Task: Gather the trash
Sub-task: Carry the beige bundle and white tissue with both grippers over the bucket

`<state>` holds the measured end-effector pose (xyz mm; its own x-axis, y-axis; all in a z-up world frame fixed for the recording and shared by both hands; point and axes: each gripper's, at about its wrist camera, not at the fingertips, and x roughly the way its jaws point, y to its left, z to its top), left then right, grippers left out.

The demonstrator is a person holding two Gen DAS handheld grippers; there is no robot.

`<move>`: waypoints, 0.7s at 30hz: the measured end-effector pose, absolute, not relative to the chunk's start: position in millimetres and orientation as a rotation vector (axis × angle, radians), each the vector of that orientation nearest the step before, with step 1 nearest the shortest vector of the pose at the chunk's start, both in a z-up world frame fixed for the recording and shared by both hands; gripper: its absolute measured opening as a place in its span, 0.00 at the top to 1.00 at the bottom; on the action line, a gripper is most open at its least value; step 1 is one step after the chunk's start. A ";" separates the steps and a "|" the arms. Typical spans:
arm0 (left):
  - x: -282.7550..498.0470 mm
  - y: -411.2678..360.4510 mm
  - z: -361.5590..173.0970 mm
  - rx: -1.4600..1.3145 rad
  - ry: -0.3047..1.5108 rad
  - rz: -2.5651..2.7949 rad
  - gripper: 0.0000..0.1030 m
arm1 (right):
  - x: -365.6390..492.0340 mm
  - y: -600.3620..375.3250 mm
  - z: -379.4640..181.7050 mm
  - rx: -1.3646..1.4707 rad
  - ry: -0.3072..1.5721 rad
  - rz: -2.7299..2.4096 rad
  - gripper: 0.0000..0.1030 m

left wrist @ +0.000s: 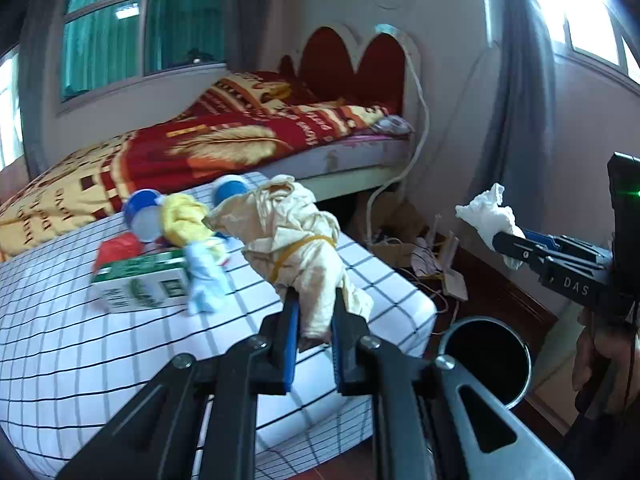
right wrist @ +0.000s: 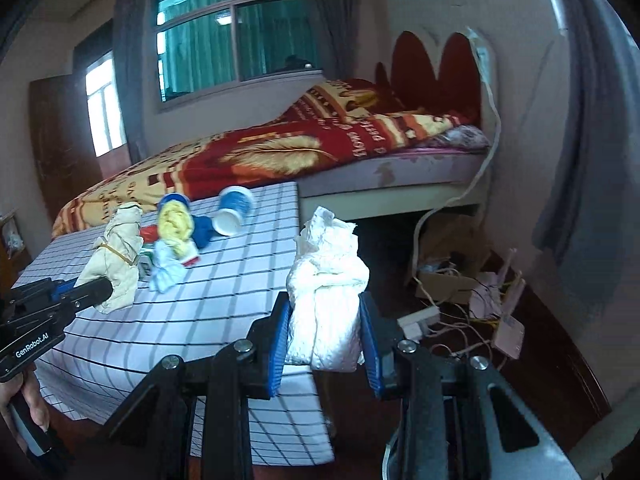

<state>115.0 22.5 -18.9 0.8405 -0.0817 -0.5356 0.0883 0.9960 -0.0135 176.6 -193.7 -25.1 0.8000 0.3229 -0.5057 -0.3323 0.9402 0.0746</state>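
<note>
My left gripper is shut on a crumpled cream paper wad tied with a rubber band, held over the checked tablecloth. That wad also shows at the left of the right wrist view as the cream wad in the left gripper. My right gripper is shut on a white crumpled tissue, past the table's right edge. In the left wrist view the tissue hangs at the right, above and beyond a black trash bin on the floor.
On the table lie a green-white carton, blue cups, a red scrap and yellow and pale blue wads. A bed stands behind. Cables and cardboard litter the floor right.
</note>
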 end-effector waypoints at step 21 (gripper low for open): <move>135.4 -110.3 -48.1 0.093 0.635 -0.379 0.85 | 154.2 -322.7 -61.5 0.038 0.617 0.169 0.66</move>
<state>135.4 -110.3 -48.1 0.7391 -0.3164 -0.5947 0.3731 0.9273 -0.0298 154.2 -322.7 -61.5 0.8020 0.1695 -0.5728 -0.1466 0.9854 0.0863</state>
